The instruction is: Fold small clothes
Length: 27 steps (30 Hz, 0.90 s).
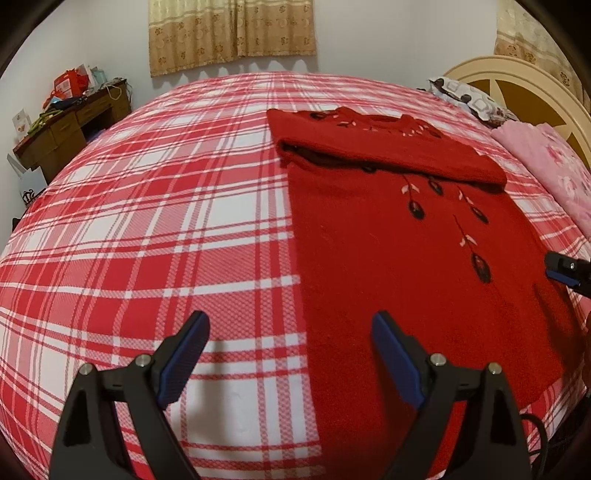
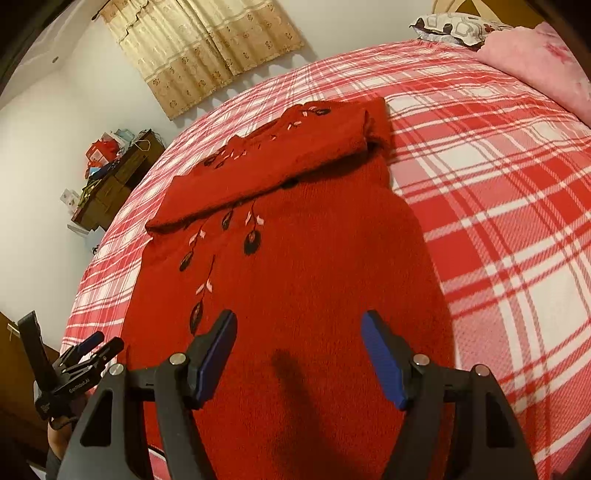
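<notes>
1. Two grippers are hovering over the near end of a red sweater [image 1: 424, 266] that is lying flat on a bed [image 1: 147, 221] covered in red-and-white plaid.
2. Relative to the sweater, the left gripper [image 1: 291, 328] is hanging at its near left edge, one finger over the plaid and the other over the knit; its jaws are standing wide apart with nothing between them.
3. The right gripper [image 2: 299, 328] is hanging over the sweater's near middle, its jaws parted somewhat less widely and gripping nothing; a dark shadow is falling on the knit just below it.
4. The sweater's sleeves are lying folded across its chest, forming a band near the collar, and dark leaf embroidery with pink stitches is running down its front.
5. Beyond the sweater's collar end, a patterned pillow [image 1: 469, 98] and a pink blanket [image 1: 554, 173] are lying at the headboard [image 1: 517, 85].
6. Far to the sweater's left, a cluttered wooden desk [image 1: 70, 125] is standing against the wall, with a beige curtain [image 1: 232, 33] hanging above the bed.
</notes>
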### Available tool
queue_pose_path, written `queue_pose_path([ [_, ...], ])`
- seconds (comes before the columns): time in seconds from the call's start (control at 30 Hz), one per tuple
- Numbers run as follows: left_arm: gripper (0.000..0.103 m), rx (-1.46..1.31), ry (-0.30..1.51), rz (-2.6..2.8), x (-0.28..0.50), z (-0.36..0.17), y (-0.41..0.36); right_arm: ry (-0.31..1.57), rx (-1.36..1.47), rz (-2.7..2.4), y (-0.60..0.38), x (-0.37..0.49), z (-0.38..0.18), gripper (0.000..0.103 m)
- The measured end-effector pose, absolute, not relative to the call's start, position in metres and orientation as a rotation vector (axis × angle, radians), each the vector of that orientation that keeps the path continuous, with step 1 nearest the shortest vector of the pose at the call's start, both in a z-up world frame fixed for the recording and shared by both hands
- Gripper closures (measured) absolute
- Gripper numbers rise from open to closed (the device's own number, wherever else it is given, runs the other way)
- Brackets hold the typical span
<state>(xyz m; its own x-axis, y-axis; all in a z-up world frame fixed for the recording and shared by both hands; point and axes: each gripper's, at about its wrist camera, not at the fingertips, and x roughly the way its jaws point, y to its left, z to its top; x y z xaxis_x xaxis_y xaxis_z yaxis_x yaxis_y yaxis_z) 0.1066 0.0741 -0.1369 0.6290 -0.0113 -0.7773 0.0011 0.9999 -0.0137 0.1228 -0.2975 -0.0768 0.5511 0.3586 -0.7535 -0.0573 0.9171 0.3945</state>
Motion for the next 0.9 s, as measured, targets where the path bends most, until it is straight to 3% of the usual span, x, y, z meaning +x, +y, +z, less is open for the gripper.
queue_pose_path([
  [0.9, 0.012, -0.061, 0.950, -0.134, 0.062, -0.145, 0.050, 0.982, 0.267, 0.257, -0.291, 0.061, -0.082, 0.032],
])
